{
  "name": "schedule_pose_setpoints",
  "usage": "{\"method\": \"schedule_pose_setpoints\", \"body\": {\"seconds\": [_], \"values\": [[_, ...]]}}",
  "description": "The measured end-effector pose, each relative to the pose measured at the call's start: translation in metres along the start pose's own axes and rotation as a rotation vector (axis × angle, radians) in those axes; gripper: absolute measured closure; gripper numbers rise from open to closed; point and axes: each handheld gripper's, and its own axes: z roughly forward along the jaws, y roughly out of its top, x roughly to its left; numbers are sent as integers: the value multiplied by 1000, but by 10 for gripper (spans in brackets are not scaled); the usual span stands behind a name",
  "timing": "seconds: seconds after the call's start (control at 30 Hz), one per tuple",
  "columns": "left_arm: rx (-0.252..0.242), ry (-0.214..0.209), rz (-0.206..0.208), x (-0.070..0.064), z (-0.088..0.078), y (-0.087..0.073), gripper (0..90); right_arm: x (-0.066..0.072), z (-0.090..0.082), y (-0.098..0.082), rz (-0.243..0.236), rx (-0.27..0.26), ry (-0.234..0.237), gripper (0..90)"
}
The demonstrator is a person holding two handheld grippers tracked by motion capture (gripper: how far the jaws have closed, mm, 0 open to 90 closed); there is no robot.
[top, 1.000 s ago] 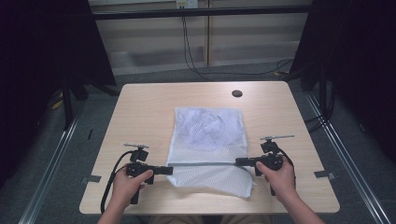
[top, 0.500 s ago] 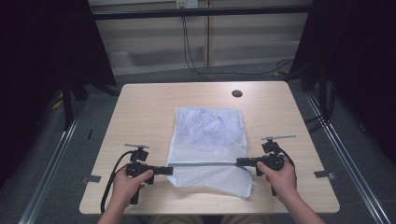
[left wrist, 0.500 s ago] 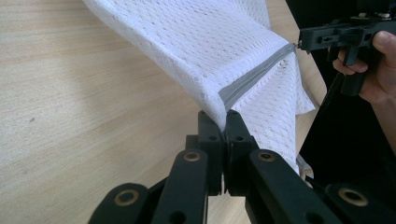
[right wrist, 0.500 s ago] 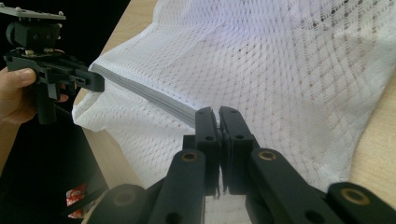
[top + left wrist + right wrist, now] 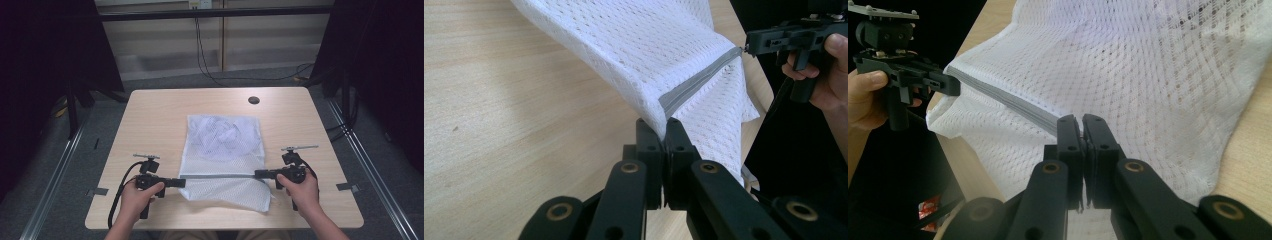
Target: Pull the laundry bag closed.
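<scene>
Between the two pairs of jaws, stretched into one straight line: the grey zipper band (image 5: 220, 176) of the white mesh bag (image 5: 222, 145). On the left gripper (image 5: 182, 183), jaws pressed together and clamped on the near-left end of that band, with mesh folding down on both sides of the tips. On the right gripper (image 5: 257, 174), the same: jaws together, pinching the opposite end of the band.

Beyond the jaws, lying flat on the worktop (image 5: 150, 115), is the larger part of the bag, with something crumpled and pale inside. On the near side of the jaws, hanging and resting toward the worktop edge, is a shorter flap of mesh.

Compared with one second ago, almost nothing different: both hands in the same places, band equally tight and level, bag body not shifted.

Probably a short pause with both grips already secure and the tension set. For the work, seems to mean the picking step is finished; likely next is lifting or folding along the band, moving both ends together to keep the line straight.
</scene>
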Motion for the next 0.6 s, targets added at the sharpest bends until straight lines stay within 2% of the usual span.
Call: {"method": "schedule_pose_setpoints", "body": {"seconds": [0.03,0.27,0.4,0.6], "values": [[0,-11,-9,0,0,0,882,-1,-1,0,8,-3,6,869],[0,-7,-10,-1,1,0,882,-1,-2,-1,6,-5,5,870],[-3,-7,-12,0,0,-1,882,-3,-5,-2,0,7,-15,870],[1,-7,-7,-1,2,0,882,-6,-9,-4,9,-2,-17,870]]}}
